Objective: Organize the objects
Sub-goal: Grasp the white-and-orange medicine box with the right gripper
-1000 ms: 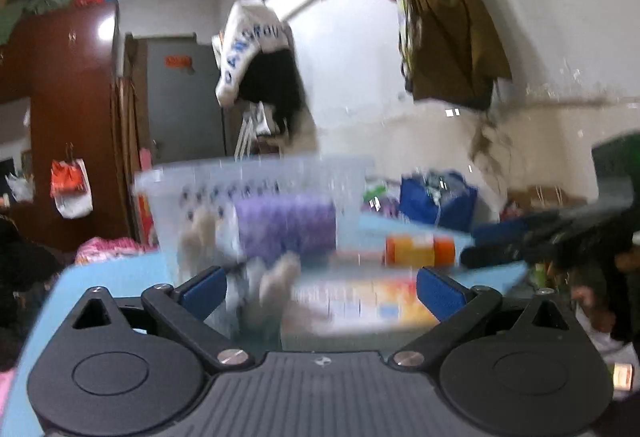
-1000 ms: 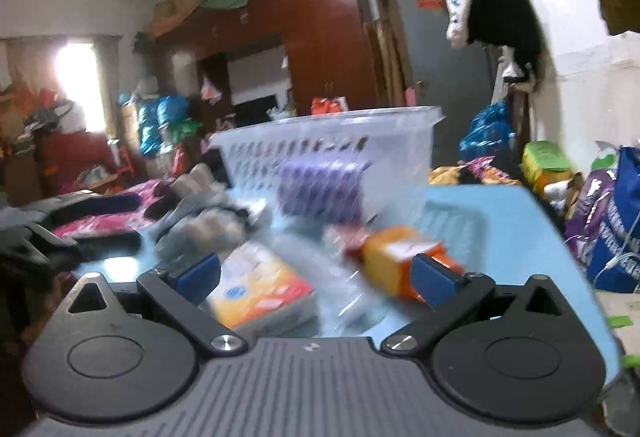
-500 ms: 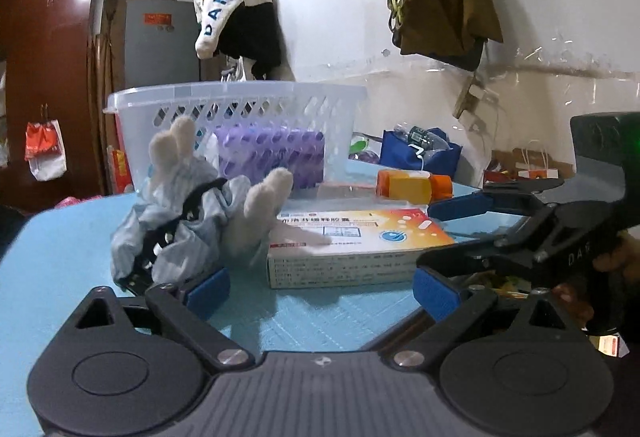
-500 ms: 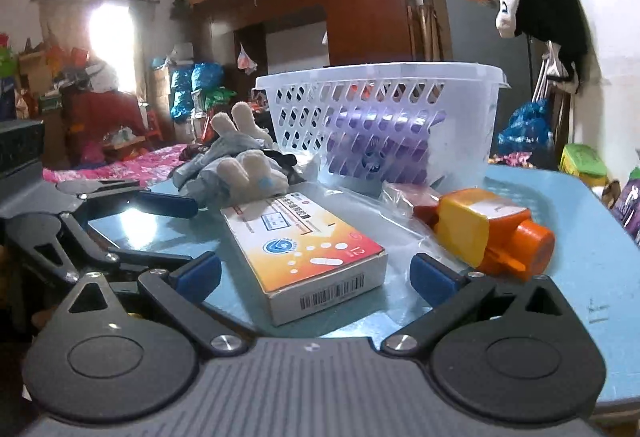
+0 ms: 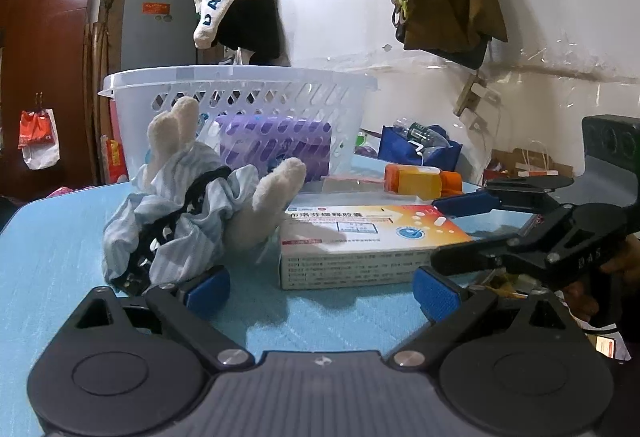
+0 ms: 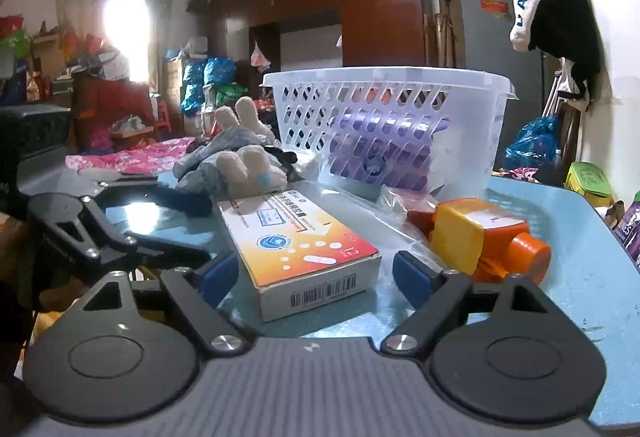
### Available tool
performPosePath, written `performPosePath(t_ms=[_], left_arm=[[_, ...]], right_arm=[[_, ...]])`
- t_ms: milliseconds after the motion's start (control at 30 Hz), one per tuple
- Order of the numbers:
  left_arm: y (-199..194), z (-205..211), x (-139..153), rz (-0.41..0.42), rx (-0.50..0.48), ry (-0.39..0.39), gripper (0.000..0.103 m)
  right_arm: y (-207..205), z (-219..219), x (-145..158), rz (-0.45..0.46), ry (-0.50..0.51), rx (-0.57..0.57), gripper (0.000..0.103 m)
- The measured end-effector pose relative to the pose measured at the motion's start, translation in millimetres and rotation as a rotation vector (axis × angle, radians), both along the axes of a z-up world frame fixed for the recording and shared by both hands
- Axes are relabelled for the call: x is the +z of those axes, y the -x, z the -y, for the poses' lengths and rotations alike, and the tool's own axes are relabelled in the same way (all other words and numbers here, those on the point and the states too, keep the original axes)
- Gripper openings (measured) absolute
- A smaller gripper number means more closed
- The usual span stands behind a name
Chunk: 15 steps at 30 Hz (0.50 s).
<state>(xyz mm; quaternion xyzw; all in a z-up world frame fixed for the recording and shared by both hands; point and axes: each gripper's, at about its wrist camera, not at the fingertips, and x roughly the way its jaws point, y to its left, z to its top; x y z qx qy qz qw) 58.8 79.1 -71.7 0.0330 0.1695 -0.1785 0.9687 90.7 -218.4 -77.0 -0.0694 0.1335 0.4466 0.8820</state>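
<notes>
1. Two grippers sit low over the blue surface [image 5: 60,237], both spread wide and holding nothing: the left gripper [image 5: 320,287] and the right gripper [image 6: 316,275].
2. Between the right gripper's blue pads [image 6: 412,279] lies the near end of a medicine box [image 6: 296,245], untouched.
3. Left of the box rests a plush toy [image 5: 192,221] in striped cloth.
4. Right of it lies an orange-and-yellow bottle [image 6: 480,237] on clear plastic.
5. Farther back stands a white basket [image 5: 240,105] holding a purple pack [image 5: 276,145].
</notes>
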Motion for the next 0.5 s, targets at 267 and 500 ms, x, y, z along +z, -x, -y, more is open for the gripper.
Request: performPosePath(t_ms=[267, 500], left_arm=[[-4, -1, -1, -0.004, -0.021, 0.019, 0.090], [-6, 1, -1, 0.001, -0.046, 0.010, 0.087]], right_arm=[[9, 0, 10, 0.074, 0.053, 0.002, 0.088], [-7, -10, 7, 0.012, 0.074, 0.052, 0.084]])
